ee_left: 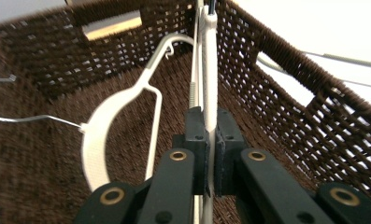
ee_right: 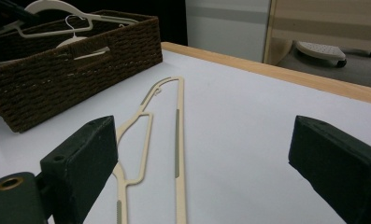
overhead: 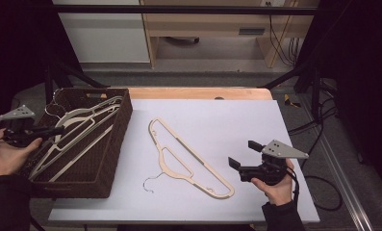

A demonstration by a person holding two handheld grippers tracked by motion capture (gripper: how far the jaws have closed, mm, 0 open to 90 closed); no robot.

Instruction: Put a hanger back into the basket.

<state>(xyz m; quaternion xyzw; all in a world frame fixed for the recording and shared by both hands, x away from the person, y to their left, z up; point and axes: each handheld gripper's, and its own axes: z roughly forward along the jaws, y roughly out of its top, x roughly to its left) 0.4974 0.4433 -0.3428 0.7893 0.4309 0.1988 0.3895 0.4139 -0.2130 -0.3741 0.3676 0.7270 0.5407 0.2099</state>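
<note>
While we keep the right gripper [overhead: 242,155] low over the white sheet [overhead: 236,120], near the table's front edge, its jaws stand wide apart with nothing between them, which we judge a ready stance for the cream hanger [overhead: 188,159] lying flat just ahead of it. That hanger sits slantwise on the sheet, its wire hook turned toward our side, so the long bar is the easiest part to pinch; the right gripper view shows this same hanger [ee_right: 177,135] stretching away between the spread jaws.

At the left, we hold the left gripper [overhead: 57,130] inside the brown wicker basket [overhead: 116,139], its jaws closed tight on the bar of a white hanger [ee_left: 209,70], seen edge-on and running toward the far wall. We judge that grip is meant to lift or settle the hanger among the others.

Counting: two grippers, one basket, one hanger on the sheet. In the basket we make out at least two hangers, the clamped one and a curved one [ee_left: 99,135] beside it; thin wire hooks [ee_left: 29,119] hint at more, but we cannot tell how many.
</note>
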